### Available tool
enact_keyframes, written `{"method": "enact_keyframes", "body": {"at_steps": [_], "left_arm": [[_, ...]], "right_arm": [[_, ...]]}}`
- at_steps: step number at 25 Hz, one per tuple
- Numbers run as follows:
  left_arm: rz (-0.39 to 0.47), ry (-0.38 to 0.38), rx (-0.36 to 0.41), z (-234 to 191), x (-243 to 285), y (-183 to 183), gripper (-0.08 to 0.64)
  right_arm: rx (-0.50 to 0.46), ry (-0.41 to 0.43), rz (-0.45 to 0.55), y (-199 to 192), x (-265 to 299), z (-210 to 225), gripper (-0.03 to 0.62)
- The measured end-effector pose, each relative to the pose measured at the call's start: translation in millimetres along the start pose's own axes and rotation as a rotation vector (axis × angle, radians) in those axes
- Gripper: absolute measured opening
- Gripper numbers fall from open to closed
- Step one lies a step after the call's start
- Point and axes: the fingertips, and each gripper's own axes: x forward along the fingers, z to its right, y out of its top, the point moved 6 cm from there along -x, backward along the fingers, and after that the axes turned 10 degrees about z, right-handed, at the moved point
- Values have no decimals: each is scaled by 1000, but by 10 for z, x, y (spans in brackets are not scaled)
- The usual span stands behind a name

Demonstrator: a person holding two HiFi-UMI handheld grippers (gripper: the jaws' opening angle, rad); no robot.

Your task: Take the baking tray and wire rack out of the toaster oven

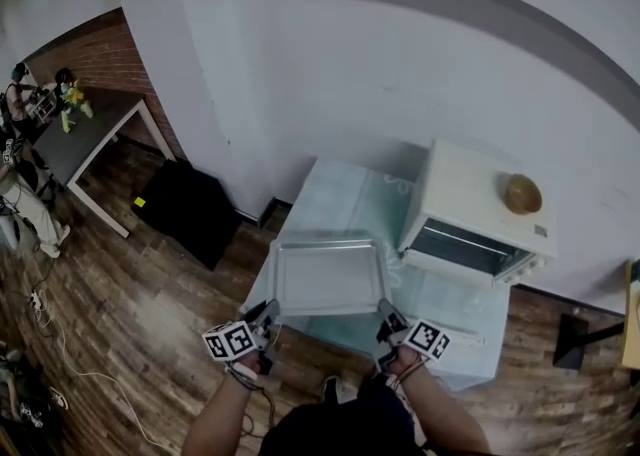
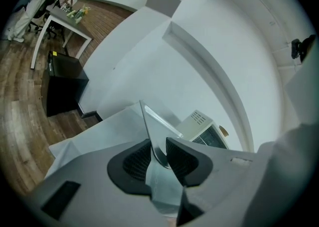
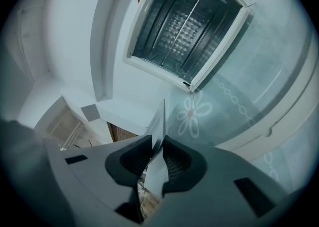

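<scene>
A silver baking tray [image 1: 328, 277] hangs level over the near left part of the table, outside the oven. My left gripper [image 1: 266, 322] is shut on the tray's near left corner, and my right gripper [image 1: 386, 318] is shut on its near right corner. In the left gripper view the tray's rim [image 2: 158, 136] is pinched edge-on between the dark pads. The right gripper view shows the rim [image 3: 160, 126] clamped the same way. The white toaster oven [image 1: 480, 214] stands at the table's right with its door down; a wire rack [image 3: 185, 24] lies inside.
A small wooden bowl [image 1: 522, 193] sits on the oven's top. The table [image 1: 352, 194] has a pale blue flowered cloth and stands against the white wall. A black box [image 1: 188, 206] lies on the wood floor to the left. People stand by a grey desk [image 1: 80, 139] at far left.
</scene>
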Motion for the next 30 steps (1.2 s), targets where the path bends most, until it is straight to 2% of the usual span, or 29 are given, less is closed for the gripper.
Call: {"method": "enact_keyframes", "body": {"at_steps": [10,15,18,24,26,27,28,30], "left_arm": [[-71,35,-7,-405,260,61,94],[-95,103,-46,-639,281,35,94],[-92,130,-44,-718,258,59,94],[-129,192,37,-793,272,94,94],[-155,210,75,-802,276,69,94],[-166,214,91,-802,281,49,94],[-177,217,105,-800,289,25,114],[-195,227,124,-796,309,-26,155]], "right_arm": [[-4,-41,-55,-194,281,103,80],[-62,-57,-97,-332,375,107,86],[-113,-60,-143,-401,407,92,98],[-176,-133,-226,-618,382,173,121],[-226,-142,-260,-675,392,188,130],[-258,-144,-285,-707,403,184,169],[-289,-146,-312,-740,417,177,224],[-346,-160,-352,-789,438,170,293]]}}
